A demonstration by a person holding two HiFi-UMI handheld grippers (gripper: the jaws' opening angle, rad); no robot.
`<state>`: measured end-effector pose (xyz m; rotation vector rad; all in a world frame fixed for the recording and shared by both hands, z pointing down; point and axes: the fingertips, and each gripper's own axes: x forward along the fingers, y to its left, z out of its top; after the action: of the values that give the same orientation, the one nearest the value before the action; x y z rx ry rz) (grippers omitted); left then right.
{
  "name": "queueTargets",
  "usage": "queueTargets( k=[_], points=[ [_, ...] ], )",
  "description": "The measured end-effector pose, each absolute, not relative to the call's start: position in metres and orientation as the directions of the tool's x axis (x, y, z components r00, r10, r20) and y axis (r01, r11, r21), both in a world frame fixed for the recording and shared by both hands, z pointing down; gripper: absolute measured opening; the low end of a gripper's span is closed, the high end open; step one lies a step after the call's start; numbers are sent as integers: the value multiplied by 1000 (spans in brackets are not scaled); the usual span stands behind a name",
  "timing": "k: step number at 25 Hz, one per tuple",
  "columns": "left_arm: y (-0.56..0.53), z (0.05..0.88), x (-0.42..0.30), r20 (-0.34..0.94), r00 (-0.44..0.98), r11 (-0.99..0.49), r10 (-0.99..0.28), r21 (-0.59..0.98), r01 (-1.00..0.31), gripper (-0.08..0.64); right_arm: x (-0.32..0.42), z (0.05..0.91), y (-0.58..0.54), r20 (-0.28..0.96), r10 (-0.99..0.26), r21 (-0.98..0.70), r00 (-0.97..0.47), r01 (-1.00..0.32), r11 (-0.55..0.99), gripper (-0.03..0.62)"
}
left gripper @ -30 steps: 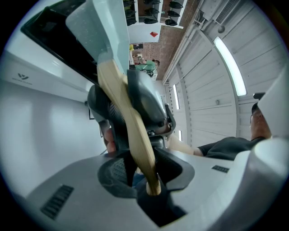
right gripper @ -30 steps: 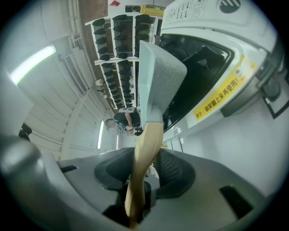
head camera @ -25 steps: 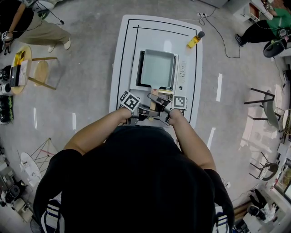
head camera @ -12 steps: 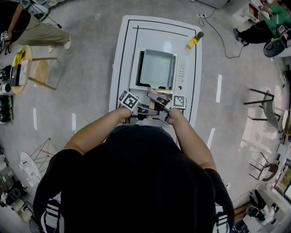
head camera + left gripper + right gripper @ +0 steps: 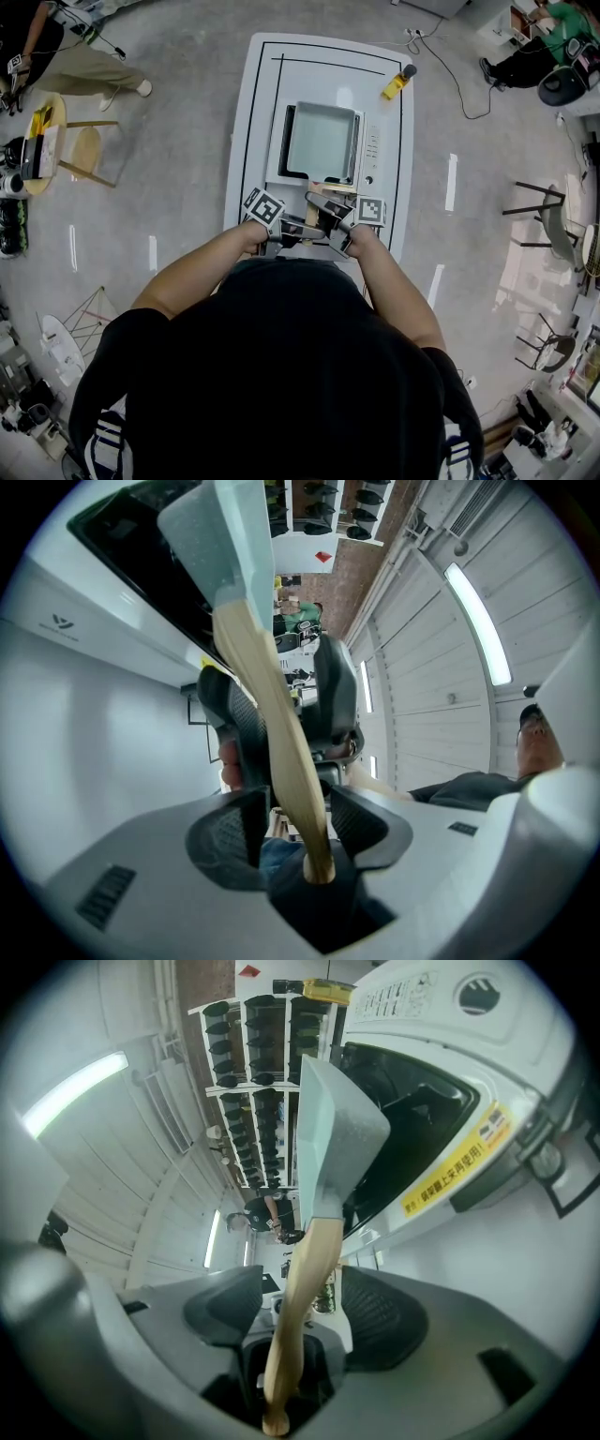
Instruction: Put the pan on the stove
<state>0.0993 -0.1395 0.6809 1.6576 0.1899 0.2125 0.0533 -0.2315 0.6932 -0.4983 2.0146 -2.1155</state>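
Observation:
A square grey pan (image 5: 322,141) sits on the white stove (image 5: 373,155) on the white table (image 5: 258,112). Its wooden handle (image 5: 272,714) points back toward me and runs between the jaws of both grippers. My left gripper (image 5: 300,228) comes at the handle from the left, and its jaws are opening with the pads (image 5: 239,822) off the wood. My right gripper (image 5: 325,212) comes from the right, jaws opening wide, with a gap on each side of the handle (image 5: 305,1279). In both gripper views the pan body (image 5: 328,1138) rests over the dark cooktop.
A yellow object (image 5: 397,84) lies at the table's far right corner. The stove's control strip (image 5: 375,150) runs beside the pan. Wooden stools (image 5: 86,150) stand left of the table, a cable (image 5: 459,80) trails on the floor, and people sit at both upper corners.
The pan stays on the stove. Both grippers have eased slightly around the handle, and their jaws look wider apart than a second ago.

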Motion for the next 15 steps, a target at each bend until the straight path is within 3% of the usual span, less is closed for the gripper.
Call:
queueTargets(
  k=[15],
  points=[
    [-164,676,82,78,980,-209,183,977,-39,235,87,697,-230,216,-398,-968,-892,-248,31,260]
  ],
)
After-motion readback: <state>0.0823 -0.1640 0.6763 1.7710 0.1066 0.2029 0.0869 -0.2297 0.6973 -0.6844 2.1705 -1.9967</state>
